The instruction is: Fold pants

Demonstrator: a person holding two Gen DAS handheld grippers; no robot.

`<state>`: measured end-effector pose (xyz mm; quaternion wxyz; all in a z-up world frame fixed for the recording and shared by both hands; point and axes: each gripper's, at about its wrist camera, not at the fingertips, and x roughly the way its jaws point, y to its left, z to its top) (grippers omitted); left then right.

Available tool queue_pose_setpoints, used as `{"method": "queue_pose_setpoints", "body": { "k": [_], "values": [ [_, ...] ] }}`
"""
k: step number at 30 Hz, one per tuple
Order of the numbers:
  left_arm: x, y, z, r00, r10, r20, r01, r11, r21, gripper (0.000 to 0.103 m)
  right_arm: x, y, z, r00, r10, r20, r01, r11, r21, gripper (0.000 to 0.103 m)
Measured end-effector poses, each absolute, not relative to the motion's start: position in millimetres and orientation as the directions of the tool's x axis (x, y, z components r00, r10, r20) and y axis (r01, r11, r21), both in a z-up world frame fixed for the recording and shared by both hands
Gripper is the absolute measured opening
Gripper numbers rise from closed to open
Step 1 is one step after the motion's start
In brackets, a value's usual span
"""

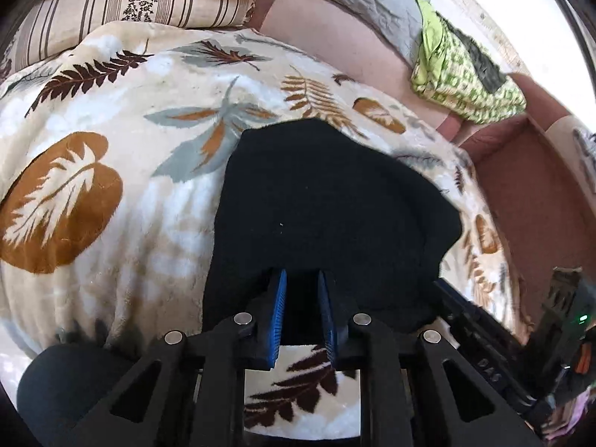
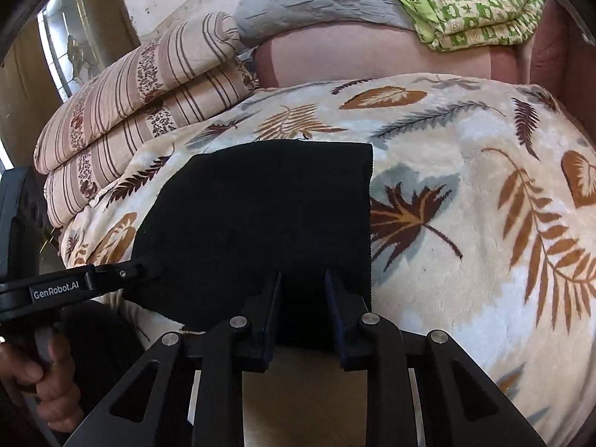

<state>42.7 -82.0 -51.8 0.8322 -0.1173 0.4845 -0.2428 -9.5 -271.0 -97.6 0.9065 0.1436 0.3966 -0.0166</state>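
The black pants point(image 1: 327, 201) lie folded into a compact dark block on the leaf-print blanket point(image 1: 123, 171); they also show in the right wrist view point(image 2: 268, 216). My left gripper point(image 1: 302, 273) has its blue-padded fingers point(image 1: 280, 298) partly apart with the near edge of the pants between them. My right gripper point(image 2: 303, 273) also stands at the near edge of the pants, jaws partly apart with black cloth between them. The left gripper's body shows in the right wrist view point(image 2: 74, 287), touching the pants' left edge.
Striped folded bedding point(image 2: 141, 111) is stacked at the back left. A grey cushion point(image 2: 316, 3) and a green patterned folded cloth point(image 2: 473, 3) lie at the back. A pink sofa surface point(image 1: 335, 37) is behind the blanket. A hand point(image 2: 41, 380) holds the left gripper's handle.
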Motion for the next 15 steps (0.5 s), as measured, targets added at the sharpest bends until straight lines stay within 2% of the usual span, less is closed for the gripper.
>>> {"method": "queue_pose_setpoints", "body": {
  "k": [1, 3, 5, 8, 10, 13, 15],
  "values": [
    [40, -73, -48, 0.416, -0.536, -0.735, 0.301, 0.844, -0.445, 0.019, -12, -272, -95, 0.696, 0.090, -0.712, 0.142, 0.955, 0.259, 0.023],
    [36, -60, -26, 0.457, -0.571, -0.683, 0.354, 0.820, -0.449, 0.029, -12, -278, -85, 0.723, 0.113, -0.681, 0.130, 0.947, 0.295, 0.024],
    [51, -64, -9, 0.495, -0.588, -0.639, 0.391, 0.808, -0.440, 0.035, -9, -280, -67, 0.779, 0.093, -0.620, 0.109, 0.954, 0.280, 0.024],
    [88, -82, -15, 0.471, -0.591, -0.656, 0.394, 0.805, -0.443, 0.035, 16, -293, -48, 0.824, 0.072, -0.562, 0.098, 0.958, 0.268, 0.025],
    [110, -95, -37, 0.425, -0.573, -0.701, 0.372, 0.816, -0.442, 0.035, 43, -301, -53, 0.807, 0.097, -0.583, 0.084, 0.958, 0.275, 0.024],
    [129, -109, -71, 0.382, -0.526, -0.759, 0.332, 0.845, -0.419, 0.036, 79, -307, -102, 0.653, 0.128, -0.746, 0.132, 0.951, 0.279, 0.024],
    [129, -111, -68, 0.396, -0.524, -0.754, 0.338, 0.847, -0.411, 0.036, 72, -317, -116, 0.689, 0.167, -0.705, 0.144, 0.922, 0.359, 0.024]
  ]
}}
